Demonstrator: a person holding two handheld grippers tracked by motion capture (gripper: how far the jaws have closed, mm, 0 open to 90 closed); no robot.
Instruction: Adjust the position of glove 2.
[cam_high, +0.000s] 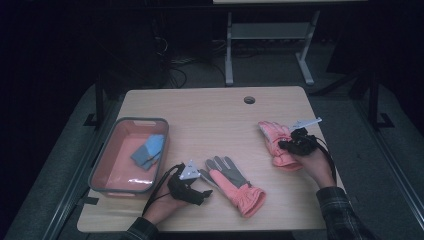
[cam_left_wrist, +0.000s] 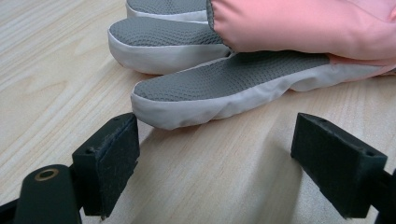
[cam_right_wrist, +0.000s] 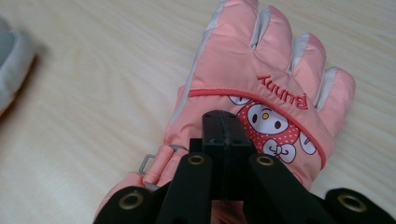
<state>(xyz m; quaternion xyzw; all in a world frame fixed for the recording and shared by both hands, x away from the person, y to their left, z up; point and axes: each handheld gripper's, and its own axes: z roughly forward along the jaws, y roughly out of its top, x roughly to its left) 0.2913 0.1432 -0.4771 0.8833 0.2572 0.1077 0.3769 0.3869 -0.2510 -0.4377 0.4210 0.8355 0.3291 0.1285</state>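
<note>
right gripper (cam_high: 299, 141) at right of the high view, jaws together, nothing between them, over the back of the pink glove (cam_right_wrist: 261, 107). left gripper (cam_left_wrist: 215, 158) lower centre, jaws apart, grey-palmed glove (cam_high: 232, 184) fingertip just beyond them on the table (cam_high: 210, 115).

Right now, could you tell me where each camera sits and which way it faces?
High view: above the person's side, facing forward and down on the table; both forearms, left gripper and right gripper show.
Left gripper view: low on that gripper, facing the palm-up glove past open jaws.
Right gripper view: above the bunny glove, shut jaws in front.
Shared: both gloves also appear in the high view.
</note>
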